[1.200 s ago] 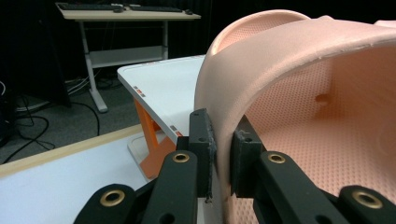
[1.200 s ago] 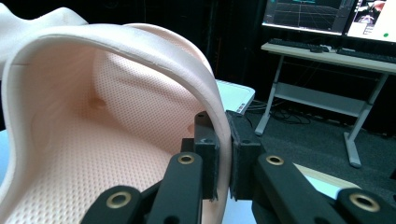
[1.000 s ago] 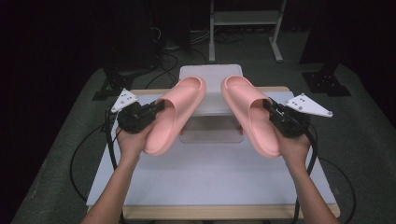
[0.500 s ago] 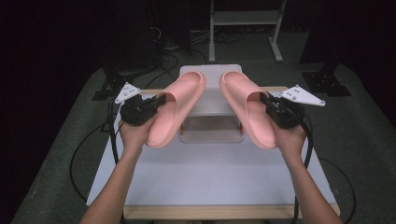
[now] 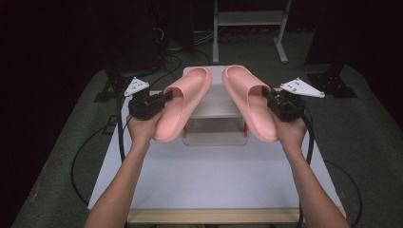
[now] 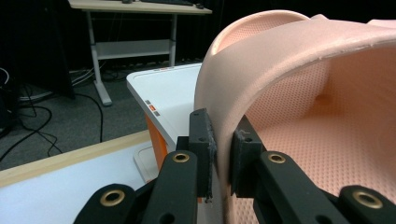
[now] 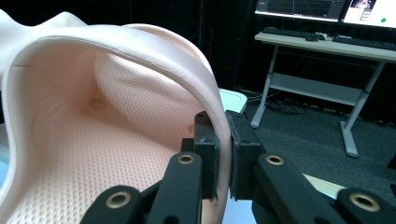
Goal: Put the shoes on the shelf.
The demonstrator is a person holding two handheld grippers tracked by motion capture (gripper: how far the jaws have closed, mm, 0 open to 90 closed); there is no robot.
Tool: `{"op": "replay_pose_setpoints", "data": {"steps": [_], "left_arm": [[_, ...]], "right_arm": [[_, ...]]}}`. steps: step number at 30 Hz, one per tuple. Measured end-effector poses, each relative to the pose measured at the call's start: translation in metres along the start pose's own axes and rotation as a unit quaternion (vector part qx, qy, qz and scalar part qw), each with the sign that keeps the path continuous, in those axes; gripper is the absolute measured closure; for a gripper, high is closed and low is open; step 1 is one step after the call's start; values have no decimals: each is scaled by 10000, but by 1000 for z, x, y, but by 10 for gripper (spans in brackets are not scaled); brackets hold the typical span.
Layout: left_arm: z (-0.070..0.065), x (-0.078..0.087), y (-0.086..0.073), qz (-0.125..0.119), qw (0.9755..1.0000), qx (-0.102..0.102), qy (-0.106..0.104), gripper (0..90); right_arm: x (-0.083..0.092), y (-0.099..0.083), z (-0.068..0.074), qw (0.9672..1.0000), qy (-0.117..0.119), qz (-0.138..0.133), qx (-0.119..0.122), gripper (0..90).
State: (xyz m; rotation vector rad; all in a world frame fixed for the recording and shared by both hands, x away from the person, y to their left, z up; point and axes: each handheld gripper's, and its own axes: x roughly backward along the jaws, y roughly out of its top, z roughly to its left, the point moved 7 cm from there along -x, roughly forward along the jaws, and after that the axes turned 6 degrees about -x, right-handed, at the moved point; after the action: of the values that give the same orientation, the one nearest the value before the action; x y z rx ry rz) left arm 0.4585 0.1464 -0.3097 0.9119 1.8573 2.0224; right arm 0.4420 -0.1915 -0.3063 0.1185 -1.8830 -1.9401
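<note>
The person is carrying a pair of pink slides above the worktop (image 5: pixel 214 180), one in each claw, and the step in hand looks like the transfer toward the white, box-like rack (image 5: pixel 209 102) standing at the far middle of the worktop. The left claw (image 5: pixel 164 98) is clenching the strap of the left slide (image 5: pixel 183 107); in the left gripper view its pads (image 6: pixel 204 140) are pinching the strap's edge from both sides. The right claw (image 5: pixel 268 97) is gripping the strap of the right slide (image 5: pixel 249 107) the same way, its pads (image 7: pixel 208 154) pressing on the thin foam edge. Both slides are hanging in the air over the rack, toes pointing away from the person and converging slightly, heels toward the person, neither appearing to rest on anything. The next move is probably calling for lowering both slides level onto the rack's top, keeping them parallel and apart so they are not bumping, and releasing only once each sole is sitting flat.
</note>
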Motion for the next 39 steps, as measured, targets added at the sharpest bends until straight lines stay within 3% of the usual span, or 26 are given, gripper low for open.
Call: {"op": "replay_pose_setpoints", "data": {"steps": [18,26,39], "left_arm": [[17,-19,7,28,9998,157,146,817],[22,-29,9,43,9995,258,190,817],[29,-48,11,154,9987,354,318,817]], "right_arm": [[-23,17,-3,9998,-107,81,123,836],[-35,23,-5,9999,-147,69,42,836],[-59,17,-7,9994,-237,231,-117,835]]}}
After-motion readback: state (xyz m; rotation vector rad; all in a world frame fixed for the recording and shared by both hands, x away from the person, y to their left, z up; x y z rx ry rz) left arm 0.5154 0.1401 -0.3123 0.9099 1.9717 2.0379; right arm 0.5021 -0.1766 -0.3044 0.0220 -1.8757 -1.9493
